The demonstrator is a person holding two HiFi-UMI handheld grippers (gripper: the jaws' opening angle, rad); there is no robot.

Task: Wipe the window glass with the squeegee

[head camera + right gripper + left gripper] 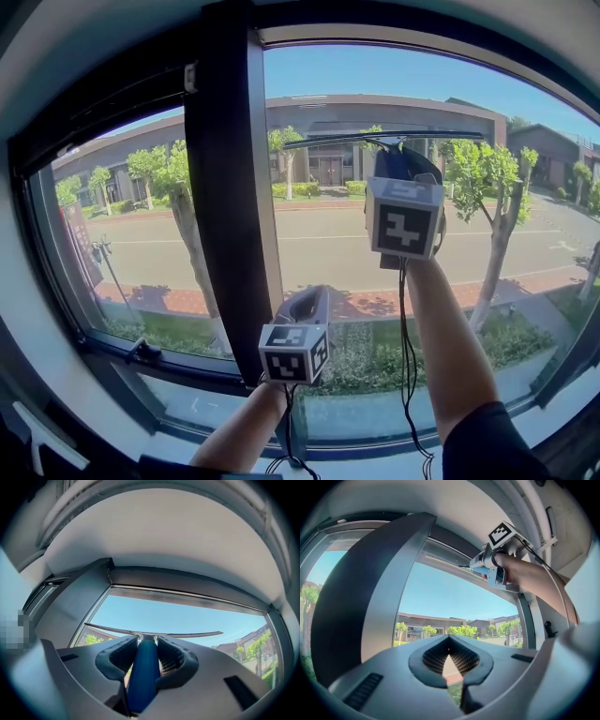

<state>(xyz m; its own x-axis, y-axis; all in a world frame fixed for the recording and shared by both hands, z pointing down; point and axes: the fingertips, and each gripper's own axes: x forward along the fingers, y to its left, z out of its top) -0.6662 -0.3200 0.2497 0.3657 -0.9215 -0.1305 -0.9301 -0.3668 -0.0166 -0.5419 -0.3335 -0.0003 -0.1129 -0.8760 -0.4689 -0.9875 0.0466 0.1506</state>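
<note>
Clear window glass point(469, 84) faced a sunny street point(319, 248). My right gripper point(143, 679) clamped a blue-handled, long-bladed squeegee point(145, 653); my left gripper point(456, 686) sat closed, empty.

In the head view the marker cube point(404, 217) of the right claw point(401, 161) covers the handle of the squeegee point(384, 139). Only the blade shows above it, and whether that blade touches the window glass point(328, 244) cannot be told. The left claw point(305, 305) is largely behind its own marker cube point(293, 352) there, and in the right gripper view the blue handle point(143, 677) runs down out of sight into the claw's body.
</note>
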